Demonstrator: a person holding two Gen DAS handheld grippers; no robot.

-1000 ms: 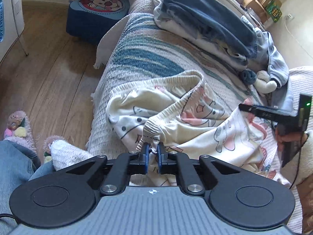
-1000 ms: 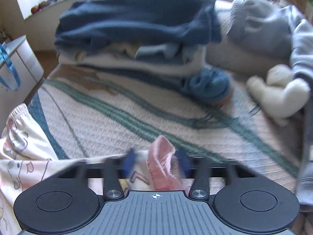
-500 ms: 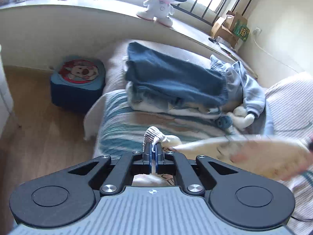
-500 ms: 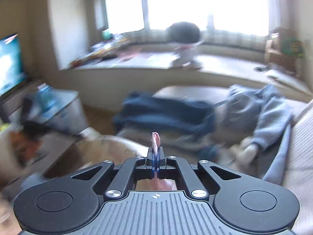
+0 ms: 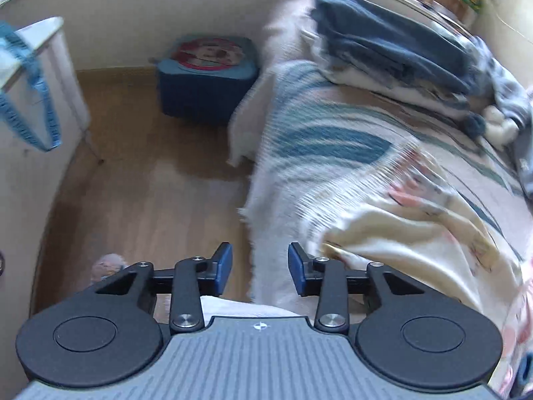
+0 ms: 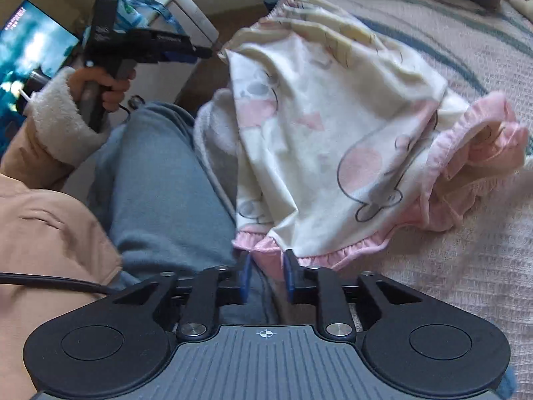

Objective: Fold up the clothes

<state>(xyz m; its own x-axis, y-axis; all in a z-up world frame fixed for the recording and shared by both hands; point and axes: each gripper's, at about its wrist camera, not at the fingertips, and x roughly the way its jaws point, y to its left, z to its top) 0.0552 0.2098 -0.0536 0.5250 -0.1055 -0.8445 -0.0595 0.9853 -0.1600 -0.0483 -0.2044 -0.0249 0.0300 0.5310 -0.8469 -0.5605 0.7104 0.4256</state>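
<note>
Left wrist view: left gripper point(image 5: 260, 268) opening, fingers point(image 5: 222, 268) standing apart, gripping nothing, hovering past the near edge of the striped blanket point(image 5: 333, 140); printed pyjama shorts point(image 5: 399, 230) lying at right on it, probably released to spread flat. Right wrist view: right gripper point(image 6: 265, 278) also opening, pink frill of the shorts point(image 6: 333, 153) hanging just between the pads, apparently no longer pinched; garment draping partly over the person's knee point(image 6: 160, 183), not yet folded.

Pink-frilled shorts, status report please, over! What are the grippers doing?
Left gripper opening, nothing between its pads. Right gripper opening, pink frill at its pads. Shorts lying crumpled on the bed cover, not yet folded. The person's knee beside them.
</note>
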